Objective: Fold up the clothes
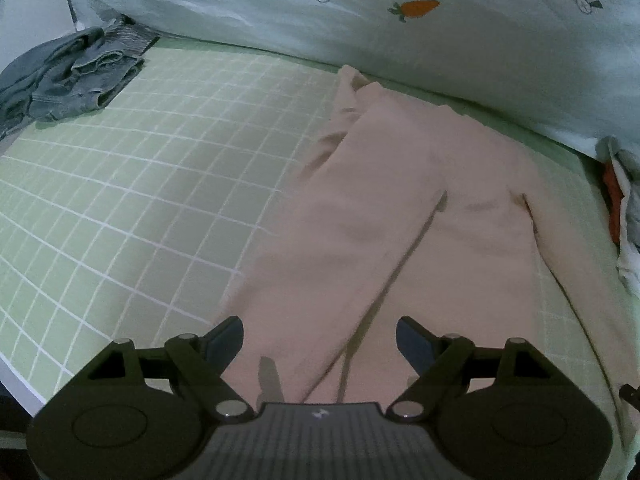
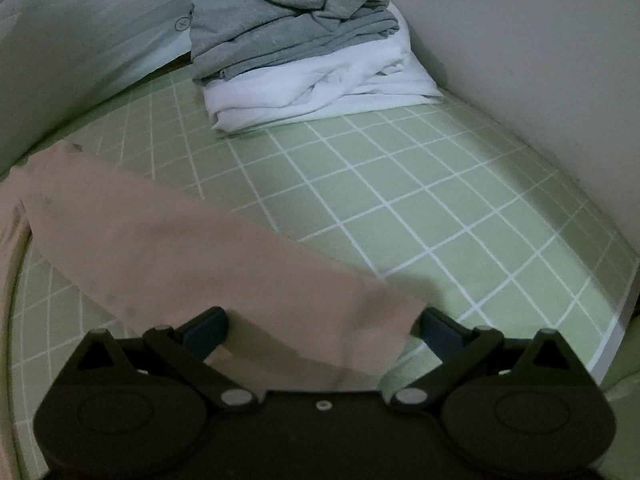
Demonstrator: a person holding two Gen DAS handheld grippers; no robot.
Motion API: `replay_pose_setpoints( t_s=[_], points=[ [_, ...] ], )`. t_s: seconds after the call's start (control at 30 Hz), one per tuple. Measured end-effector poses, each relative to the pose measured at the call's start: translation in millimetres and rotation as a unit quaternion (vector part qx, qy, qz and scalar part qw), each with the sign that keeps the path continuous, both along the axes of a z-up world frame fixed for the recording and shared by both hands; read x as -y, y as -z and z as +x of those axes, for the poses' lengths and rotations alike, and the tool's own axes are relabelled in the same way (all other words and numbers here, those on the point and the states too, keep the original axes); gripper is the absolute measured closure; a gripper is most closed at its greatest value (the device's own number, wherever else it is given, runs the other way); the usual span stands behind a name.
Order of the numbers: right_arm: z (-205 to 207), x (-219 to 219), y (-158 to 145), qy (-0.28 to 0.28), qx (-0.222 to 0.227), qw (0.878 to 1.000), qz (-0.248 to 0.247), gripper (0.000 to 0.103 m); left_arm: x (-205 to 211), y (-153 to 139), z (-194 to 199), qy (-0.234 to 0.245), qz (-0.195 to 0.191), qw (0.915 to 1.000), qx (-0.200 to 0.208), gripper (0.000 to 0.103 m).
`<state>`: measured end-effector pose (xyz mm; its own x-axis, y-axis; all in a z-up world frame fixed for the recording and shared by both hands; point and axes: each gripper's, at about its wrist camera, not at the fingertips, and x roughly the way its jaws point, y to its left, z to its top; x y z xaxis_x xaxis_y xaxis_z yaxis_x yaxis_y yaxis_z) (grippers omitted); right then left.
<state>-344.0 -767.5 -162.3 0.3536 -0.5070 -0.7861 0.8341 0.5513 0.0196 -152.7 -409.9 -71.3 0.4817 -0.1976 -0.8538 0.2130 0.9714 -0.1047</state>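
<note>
A pale pink garment [image 1: 400,200] lies spread on the green grid bedsheet [image 1: 140,160], running from the quilt down toward me. My left gripper [image 1: 320,340] hovers over its near end, open, with nothing pinched between its fingers. In the right wrist view a long pink limb of the garment [image 2: 180,248] stretches from the left to my right gripper [image 2: 322,328]. Its end lies flat between the widely spread fingers, and the pads do not pinch it.
A crumpled grey clothes pile [image 1: 72,76] sits at the back left, and a pale quilt with a carrot print [image 1: 416,8] lies along the back. A folded stack, grey garment [image 2: 288,28] on white ones [image 2: 320,88], stands by the wall [image 2: 520,60]. Red and white cloth [image 1: 614,208] lies at the right edge.
</note>
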Motion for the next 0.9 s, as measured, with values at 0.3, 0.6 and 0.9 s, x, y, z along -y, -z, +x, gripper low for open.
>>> replay_pose_setpoints(
  t_s=[0.3,0.6,0.9],
  points=[
    [0,-6,-9,-0.083,0.008,0.997,0.000,0.028,3,-1,7,0.025,0.009,0.9996,0.008,0.019],
    [37,-19,-34,-0.062,0.015,0.998,0.002,0.091,-19,-6,53,0.034,0.006,0.9993,0.016,0.019],
    [128,-59,-76,-0.115,0.085,0.990,0.008,0.092,-37,3,114,0.024,-0.005,0.9997,0.009,0.019]
  ],
)
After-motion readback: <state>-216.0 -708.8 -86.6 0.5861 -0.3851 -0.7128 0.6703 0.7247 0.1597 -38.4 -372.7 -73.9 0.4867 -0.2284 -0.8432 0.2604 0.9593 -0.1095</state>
